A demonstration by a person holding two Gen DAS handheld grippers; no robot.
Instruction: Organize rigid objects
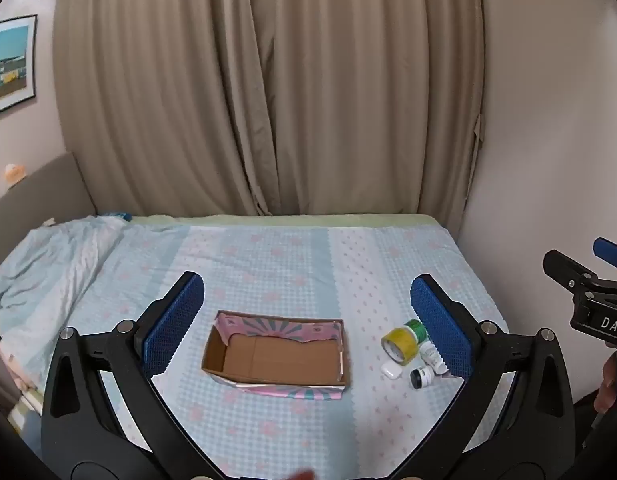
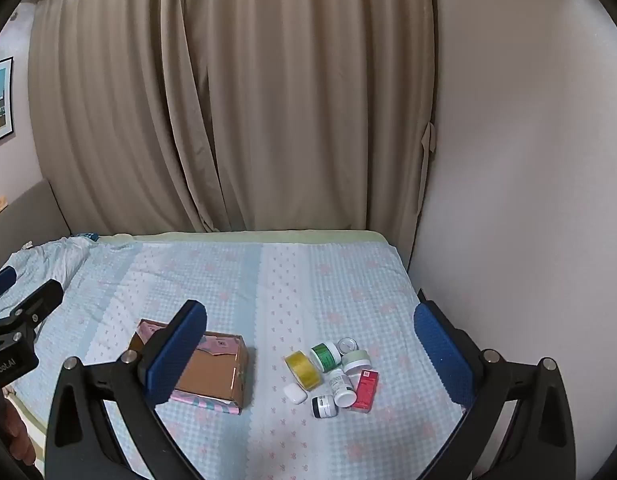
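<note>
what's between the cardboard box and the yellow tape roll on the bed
Nothing: in the right wrist view only bare patterned bedsheet separates the cardboard box from the yellow tape roll.

Beside one open cardboard box lie eight small items: one yellow tape roll, one white case, one red carton, one white bottle, three jars, one small tin.
</note>
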